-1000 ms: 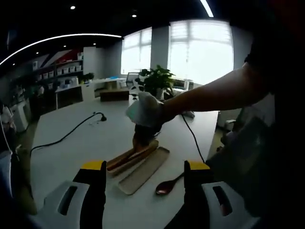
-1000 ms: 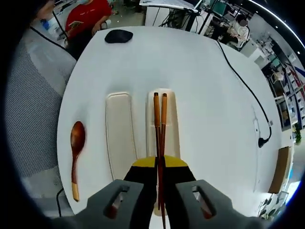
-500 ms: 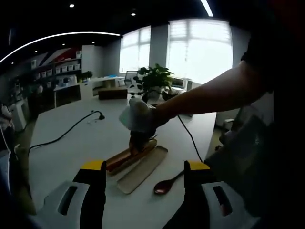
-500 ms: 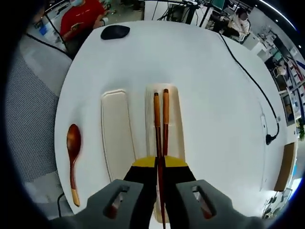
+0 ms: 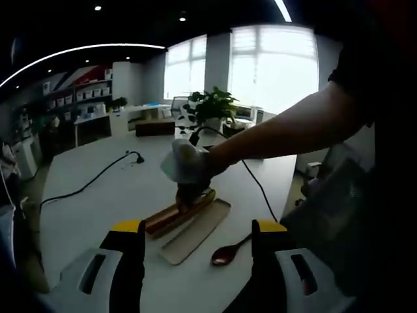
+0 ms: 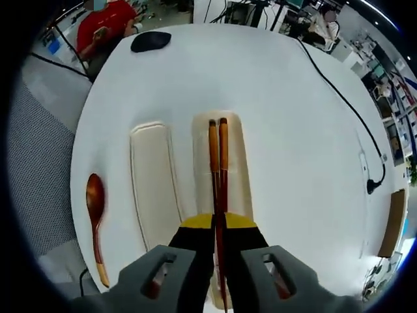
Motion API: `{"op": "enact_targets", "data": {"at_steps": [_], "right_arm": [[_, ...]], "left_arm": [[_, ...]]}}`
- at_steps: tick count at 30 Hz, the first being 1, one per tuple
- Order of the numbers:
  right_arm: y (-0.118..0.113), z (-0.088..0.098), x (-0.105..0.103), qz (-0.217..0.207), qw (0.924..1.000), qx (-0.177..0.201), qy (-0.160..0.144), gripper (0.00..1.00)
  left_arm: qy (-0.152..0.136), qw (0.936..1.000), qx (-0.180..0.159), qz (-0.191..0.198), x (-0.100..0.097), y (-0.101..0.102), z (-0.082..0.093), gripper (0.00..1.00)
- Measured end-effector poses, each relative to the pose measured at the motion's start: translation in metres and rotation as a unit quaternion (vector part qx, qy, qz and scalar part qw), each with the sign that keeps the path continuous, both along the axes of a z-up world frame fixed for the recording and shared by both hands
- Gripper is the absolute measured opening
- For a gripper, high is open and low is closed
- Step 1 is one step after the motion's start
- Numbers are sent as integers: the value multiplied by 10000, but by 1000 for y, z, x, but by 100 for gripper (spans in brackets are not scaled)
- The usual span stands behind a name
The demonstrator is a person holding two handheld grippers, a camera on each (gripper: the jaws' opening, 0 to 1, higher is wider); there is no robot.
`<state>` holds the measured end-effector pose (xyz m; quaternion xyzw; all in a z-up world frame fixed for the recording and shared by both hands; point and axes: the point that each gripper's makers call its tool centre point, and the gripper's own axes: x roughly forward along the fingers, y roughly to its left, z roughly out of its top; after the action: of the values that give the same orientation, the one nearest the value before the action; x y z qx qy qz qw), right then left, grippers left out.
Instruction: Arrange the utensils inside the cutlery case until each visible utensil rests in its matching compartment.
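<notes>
Beyond the left hand-held gripper [image 5: 198, 244], whose jaws stand apart and empty, a wooden spoon [image 5: 229, 252] lies beside the cutlery case [image 5: 195, 229]. In the right gripper view, the right hand-held gripper [image 6: 218, 225] pinches reddish-brown chopsticks [image 6: 217, 156] over the case's tray [image 6: 236, 176]; the spoon lies left of the lid [image 6: 154, 182] on the white tabletop [image 6: 293, 130].

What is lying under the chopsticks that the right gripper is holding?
Under the chopsticks lies one long beige tray of the cutlery case. The right gripper covers the tray's near end, so that part cannot be seen.
</notes>
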<state>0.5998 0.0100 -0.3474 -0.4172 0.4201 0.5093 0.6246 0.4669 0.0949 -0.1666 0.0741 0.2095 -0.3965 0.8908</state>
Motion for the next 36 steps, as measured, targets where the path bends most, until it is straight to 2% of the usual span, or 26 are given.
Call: {"op": "enact_targets", "data": {"at_steps": [19,21,23,25,27,36], "right_arm": [[-1,-5,6,-37,10000,-61,-32,1],[-1,-4,9,22,9999,-18,-150,1],[-3,-1,10,5,9998,-7,-181,6],[-7,5,13,-144,9995,72,-253,12],[-11,10,13,-305,9990,220,-247,11],[-49,32,20,-839,9946,271,-543,11]], "left_arm": [[46,10000,24,31,0,3,-2,68],[44,10000,24,38,0,3,-1,68],[41,10000,24,49,1,4,-1,68],[42,10000,29,53,1,4,-1,68],[28,10000,30,52,1,4,-1,68],[3,10000,29,40,0,3,0,68]]}}
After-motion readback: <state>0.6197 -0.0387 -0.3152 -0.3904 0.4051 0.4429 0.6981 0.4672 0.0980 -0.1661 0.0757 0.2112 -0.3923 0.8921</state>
